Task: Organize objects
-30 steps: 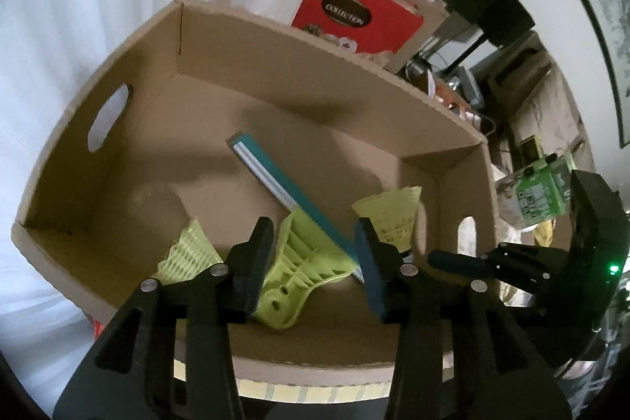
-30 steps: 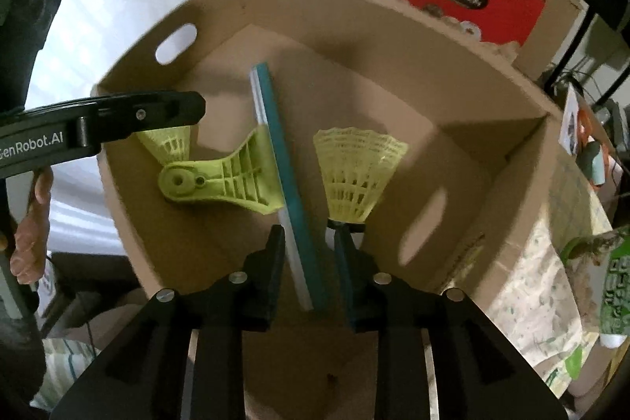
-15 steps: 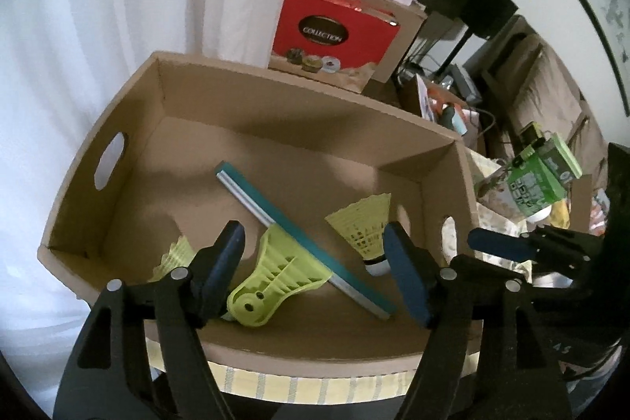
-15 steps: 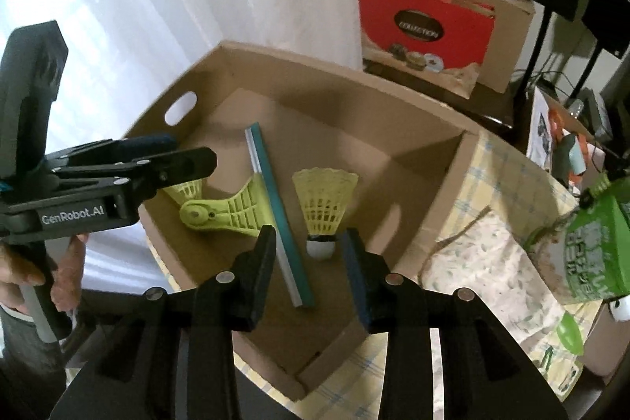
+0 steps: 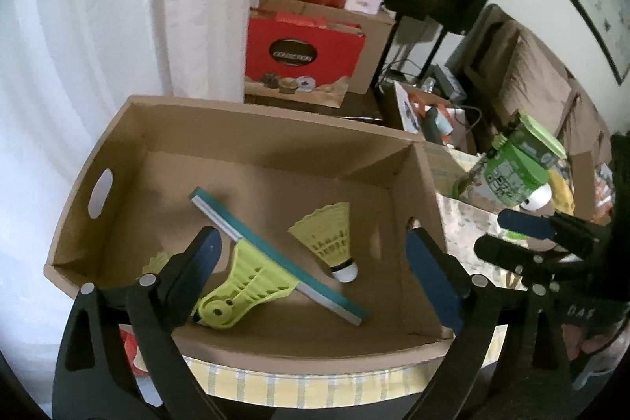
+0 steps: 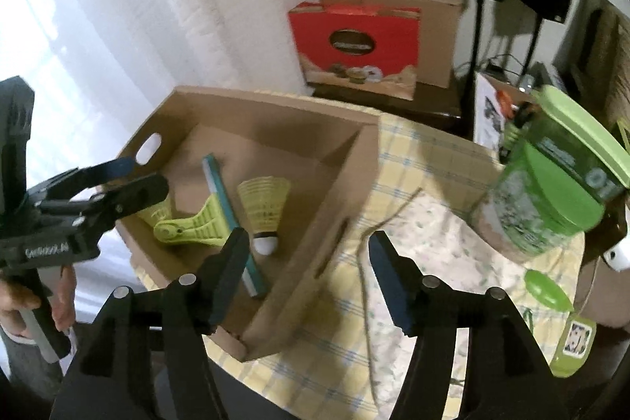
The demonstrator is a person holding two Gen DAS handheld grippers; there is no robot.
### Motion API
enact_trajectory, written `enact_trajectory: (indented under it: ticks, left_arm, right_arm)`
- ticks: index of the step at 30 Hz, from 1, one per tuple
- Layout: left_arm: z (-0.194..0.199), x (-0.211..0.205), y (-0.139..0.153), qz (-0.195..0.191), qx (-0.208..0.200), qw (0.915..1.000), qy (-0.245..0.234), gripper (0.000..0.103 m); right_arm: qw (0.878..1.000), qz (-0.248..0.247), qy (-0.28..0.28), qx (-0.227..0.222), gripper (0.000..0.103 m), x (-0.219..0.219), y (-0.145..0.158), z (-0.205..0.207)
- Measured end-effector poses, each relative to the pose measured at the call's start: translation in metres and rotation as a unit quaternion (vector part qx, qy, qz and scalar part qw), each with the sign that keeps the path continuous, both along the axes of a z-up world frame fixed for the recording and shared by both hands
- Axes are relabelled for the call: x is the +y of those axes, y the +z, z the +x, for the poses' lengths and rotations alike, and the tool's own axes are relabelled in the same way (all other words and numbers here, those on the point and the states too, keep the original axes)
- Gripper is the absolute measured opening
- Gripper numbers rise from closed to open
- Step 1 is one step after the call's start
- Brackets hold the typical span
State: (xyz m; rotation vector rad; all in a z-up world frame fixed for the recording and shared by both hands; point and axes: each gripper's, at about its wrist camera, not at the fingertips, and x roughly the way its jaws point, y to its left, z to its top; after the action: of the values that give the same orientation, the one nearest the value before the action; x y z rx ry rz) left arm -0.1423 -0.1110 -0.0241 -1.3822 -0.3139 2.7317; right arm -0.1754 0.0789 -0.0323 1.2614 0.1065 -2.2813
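Both grippers empty, jaws wide – left gripper (image 5: 311,278) sits above the box (image 5: 275,128) front edge. Squeegee (image 5: 271,258) and shuttlecock (image 5: 330,239) lie inside, below its fingers; right gripper (image 6: 311,270) straddles the box's right wall.

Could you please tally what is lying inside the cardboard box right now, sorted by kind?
Inside the cardboard box:
Shuttlecock: 2, one in full view and one partly hidden behind the left hand-held gripper
Squeegee: 1, lime handle with a teal blade
Total: 3
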Motion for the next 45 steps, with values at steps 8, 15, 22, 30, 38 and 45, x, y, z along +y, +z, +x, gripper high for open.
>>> enact_trajectory:
  ticks: [8,15,22,30,38,45]
  left_arm:
    - [0.0,0.029,0.005,-0.015,0.006,0.9996,-0.022,0.097]
    - [0.004,0.049,0.012,-0.016,0.021,0.999,-0.035,0.103]
    - [0.007,0.069,0.019,-0.029,0.032,0.9981,-0.043,0.103]
    - [0.012,0.097,0.024,-0.049,0.045,0.996,-0.06,0.103]
    - [0.012,0.123,0.023,-0.05,0.048,0.9939,-0.087,0.103]
    - [0.011,0.148,0.015,-0.041,0.044,0.9916,-0.115,0.103]
  right_arm:
    - [0.998,0.002,-0.054,0.021,0.083,0.04,0.013,0.006]
    - [0.994,-0.004,-0.107,0.035,0.085,0.079,0.018,0.01]
    - [0.99,0.008,-0.134,0.048,0.091,0.107,0.02,0.018]
    - [0.984,0.026,-0.156,0.078,0.097,0.128,0.027,0.031]
    - [0.98,0.016,-0.183,0.077,0.102,0.163,0.031,0.035]
    - [0.976,0.005,-0.212,0.057,0.103,0.206,0.023,0.039]
